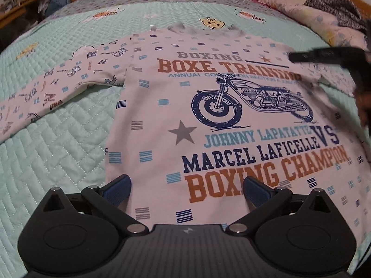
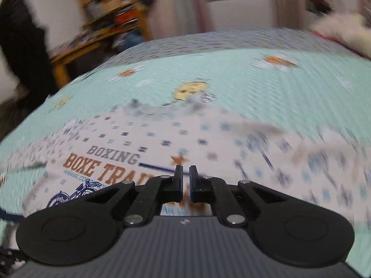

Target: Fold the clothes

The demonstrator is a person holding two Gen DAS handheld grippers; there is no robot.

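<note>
Left gripper: nearest the left wrist camera, its blue-padded fingers stood wide apart above the lower hem area of the shirt, with nothing between them.
Right gripper: its black fingers were nearly together with only a thin slit between them; nothing could be seen clamped there, and they hung above the shirt's upper chest print. In the left wrist view it appeared as a blurred dark bar at the right edge, over the shirt's shoulder.
Long-sleeved shirt: white, with small blue and grey dashes, lay front-up and flat on the bed, collar toward the far edge, hem toward the near edge. Printed on it were "BOXING BOXE TRAINING", a blue motorcycle, a grey star and "BOXING CHAMPION".
Sleeve: letter-patterned, stretched from the shirt's shoulder out toward the bed's left edge, lying flat on the quilt.
Other sleeve: at the right side, blurred in both views; its lie could not be told.
Quilt: mint green, stitched in a zigzag pattern, with cartoon patches near the far edge, covered the bed.
Pillow: pale and flowered, at the far right corner, with a dark patterned cloth lying on it.
Wooden shelves: past the far left corner, blurred.
</note>
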